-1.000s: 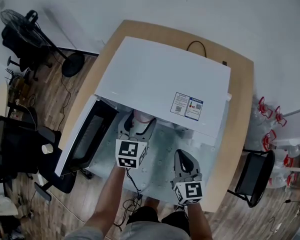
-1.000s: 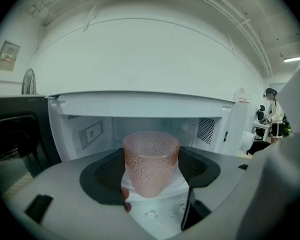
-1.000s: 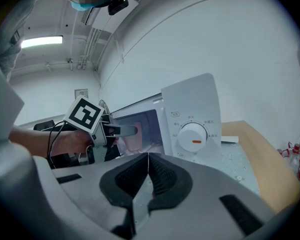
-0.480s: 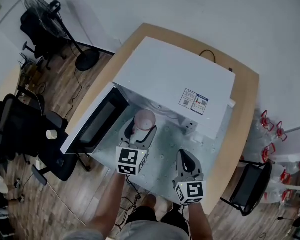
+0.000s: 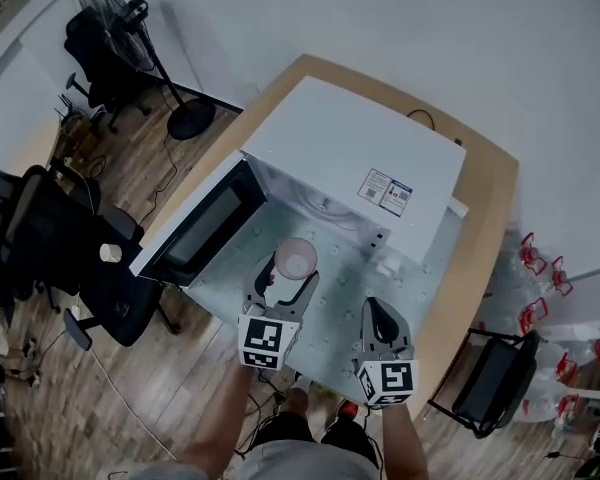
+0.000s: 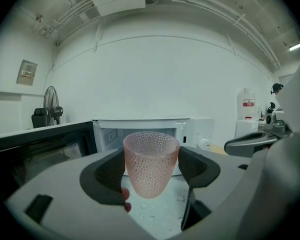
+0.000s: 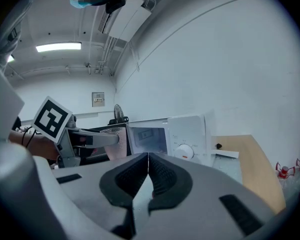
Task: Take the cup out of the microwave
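Note:
A pink dimpled cup [image 5: 295, 259] [image 6: 150, 162] is clamped upright between the jaws of my left gripper [image 5: 286, 279] [image 6: 151, 169], held above the flowered tablecloth in front of the white microwave [image 5: 355, 163] [image 6: 155, 134]. The microwave door [image 5: 199, 228] hangs open to the left and its cavity looks empty in the left gripper view. My right gripper [image 5: 382, 320] [image 7: 146, 171] hovers to the right of the cup with its jaws pressed together and nothing between them. The cup [image 7: 110, 143] and the left gripper show at the left of the right gripper view.
The microwave stands on a wooden table [image 5: 485, 228] covered partly by a pale cloth [image 5: 330, 308]. A floor fan [image 5: 130, 28] and black office chairs [image 5: 50, 238] stand to the left. A dark chair [image 5: 490, 383] is at the right.
My left gripper has drawn the cup back out of the microwave cavity toward me, over the cloth. The right gripper stayed shut beside it.

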The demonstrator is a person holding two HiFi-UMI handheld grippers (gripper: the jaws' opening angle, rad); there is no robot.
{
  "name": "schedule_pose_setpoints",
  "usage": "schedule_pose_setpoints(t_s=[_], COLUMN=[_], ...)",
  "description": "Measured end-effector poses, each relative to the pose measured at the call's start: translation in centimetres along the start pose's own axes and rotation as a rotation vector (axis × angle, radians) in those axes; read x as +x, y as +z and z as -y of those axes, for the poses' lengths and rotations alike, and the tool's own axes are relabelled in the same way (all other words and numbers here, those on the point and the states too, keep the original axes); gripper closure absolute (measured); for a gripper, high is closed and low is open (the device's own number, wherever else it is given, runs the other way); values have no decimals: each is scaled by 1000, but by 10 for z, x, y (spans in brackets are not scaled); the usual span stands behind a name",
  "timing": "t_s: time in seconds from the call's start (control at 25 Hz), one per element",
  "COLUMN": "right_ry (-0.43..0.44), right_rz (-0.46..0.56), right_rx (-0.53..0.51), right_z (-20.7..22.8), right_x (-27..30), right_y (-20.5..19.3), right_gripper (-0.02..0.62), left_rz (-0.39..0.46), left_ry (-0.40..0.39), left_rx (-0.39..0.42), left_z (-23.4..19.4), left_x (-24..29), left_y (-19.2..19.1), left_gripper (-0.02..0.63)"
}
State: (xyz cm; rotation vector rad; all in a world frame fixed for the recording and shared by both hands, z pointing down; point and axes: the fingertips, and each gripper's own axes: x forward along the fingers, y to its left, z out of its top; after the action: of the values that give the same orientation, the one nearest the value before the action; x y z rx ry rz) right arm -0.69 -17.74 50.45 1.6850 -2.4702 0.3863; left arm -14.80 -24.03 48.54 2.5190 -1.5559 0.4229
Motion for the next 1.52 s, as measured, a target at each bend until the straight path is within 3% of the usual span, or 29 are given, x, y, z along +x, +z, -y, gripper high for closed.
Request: schedule_pose_setpoints(t_s=[0.8, 1.52], right_ry=[-50, -134], right_rz=[55, 8], right_rx=[-26, -3], right_z=[36, 72], right_x=[-102, -185], right_y=[-10, -76], right_gripper=[576, 576], left_rz=[-18, -71], left_ry=[-49, -179], left_rx=[5, -2], left_z=[113, 216], left_x=[-75, -89], left_y=[-29, -96], left_gripper=[258, 258])
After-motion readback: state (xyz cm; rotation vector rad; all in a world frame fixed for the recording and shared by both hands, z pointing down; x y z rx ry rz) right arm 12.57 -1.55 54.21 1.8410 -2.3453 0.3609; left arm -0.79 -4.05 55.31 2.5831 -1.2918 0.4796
